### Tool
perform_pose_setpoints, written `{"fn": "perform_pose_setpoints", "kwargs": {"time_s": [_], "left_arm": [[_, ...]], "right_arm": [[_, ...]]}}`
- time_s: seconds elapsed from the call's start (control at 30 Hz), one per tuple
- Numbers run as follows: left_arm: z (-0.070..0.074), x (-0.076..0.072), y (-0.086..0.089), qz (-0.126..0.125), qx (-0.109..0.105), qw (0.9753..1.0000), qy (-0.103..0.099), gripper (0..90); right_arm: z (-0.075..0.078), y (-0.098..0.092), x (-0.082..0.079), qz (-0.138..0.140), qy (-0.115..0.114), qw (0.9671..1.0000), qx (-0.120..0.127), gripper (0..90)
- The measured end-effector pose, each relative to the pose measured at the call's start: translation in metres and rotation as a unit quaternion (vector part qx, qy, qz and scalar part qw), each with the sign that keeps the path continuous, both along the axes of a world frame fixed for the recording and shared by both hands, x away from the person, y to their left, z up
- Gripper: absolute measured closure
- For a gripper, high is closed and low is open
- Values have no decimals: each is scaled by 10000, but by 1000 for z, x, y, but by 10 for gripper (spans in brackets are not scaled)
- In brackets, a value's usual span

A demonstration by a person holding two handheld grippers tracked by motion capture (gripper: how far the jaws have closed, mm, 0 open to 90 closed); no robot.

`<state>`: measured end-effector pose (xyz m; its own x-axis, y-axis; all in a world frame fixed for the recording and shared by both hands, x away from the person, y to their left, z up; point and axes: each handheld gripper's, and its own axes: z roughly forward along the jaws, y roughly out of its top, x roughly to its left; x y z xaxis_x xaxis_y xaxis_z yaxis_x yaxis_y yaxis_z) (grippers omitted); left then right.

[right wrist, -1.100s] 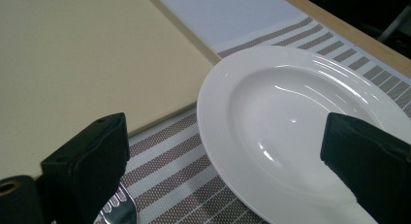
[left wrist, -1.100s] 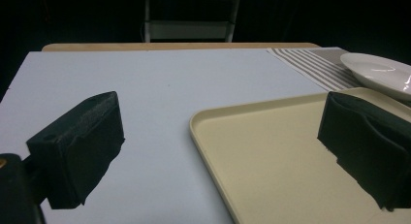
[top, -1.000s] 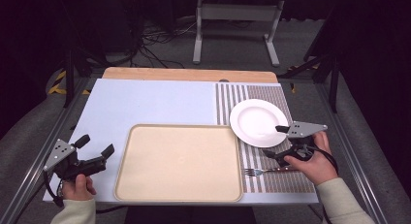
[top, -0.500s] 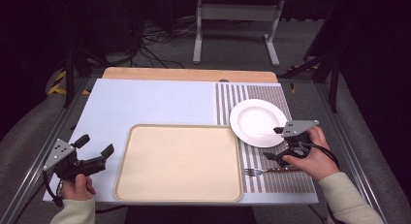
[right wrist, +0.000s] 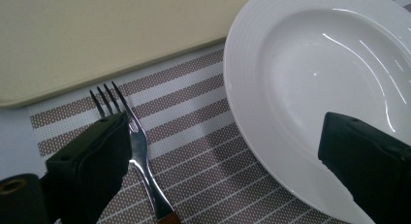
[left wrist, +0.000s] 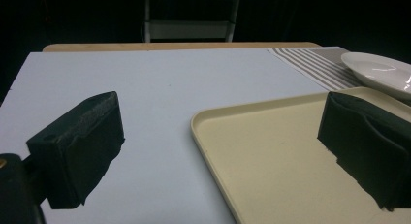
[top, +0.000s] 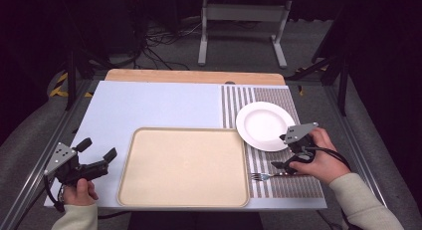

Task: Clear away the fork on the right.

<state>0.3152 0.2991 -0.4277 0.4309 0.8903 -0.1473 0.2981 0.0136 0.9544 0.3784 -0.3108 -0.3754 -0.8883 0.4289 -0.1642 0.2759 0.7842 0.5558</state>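
fig.: table setup w/ two hand-held grippers, largest item first. the white sheet (top: 159, 105) is covering most of the table; a bare wooden edge (top: 194, 76) is showing along the far side. the room beyond is lying in the dark: grey floor, cables, and a metal stand (top: 241, 21) behind the table. the beige tray (top: 184, 168) is sitting empty at the near centre, prob. kept free as a working area. the striped mat (top: 278, 185) is lying along its right, carrying the tableware. the white plate (top: 263, 125) is resting on the mat's far part, just beside the tray's far right corner, nothing on it. the left gripper (top: 94, 153) is hovering off the tray's left edge, jaws spread wide w/ nothing between them, apparently waiting. the right gripper (right wrist: 223, 151) is tilting down over the mat near the plate's rim, jaws also spread wide, one beside the fork (right wrist: 133, 146) and the other over the plate. the fork, smallest and the likely target, is lying flat on the mat in front of the plate, tines pointing toward the tray, handle end under the right hand (top: 321, 163); not gripped yet, judging by the gap.
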Motion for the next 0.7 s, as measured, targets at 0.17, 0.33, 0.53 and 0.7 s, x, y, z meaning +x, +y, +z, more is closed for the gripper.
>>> {"fn": "perform_pose_setpoints", "kwargs": {"time_s": [0.17, 0.33, 0.53, 0.7], "left_arm": [[0, 0, 0, -9, 19, 10000, -8, 32], [0, 0, 0, -2, 18, 10000, -7, 32], [1, 0, 0, 5, 26, 10000, -10, 32], [1, -1, 0, -10, 32, 10000, -5, 32]], "right_arm": [[1, 3, 1, 131, 125, 9996, -206, 60], [-1, 4, 2, 284, 237, 9992, -181, 63], [-6, 5, 0, 698, 237, 9968, -313, 121], [-15, 5, -1, 775, 489, 9950, -408, 164]]}}
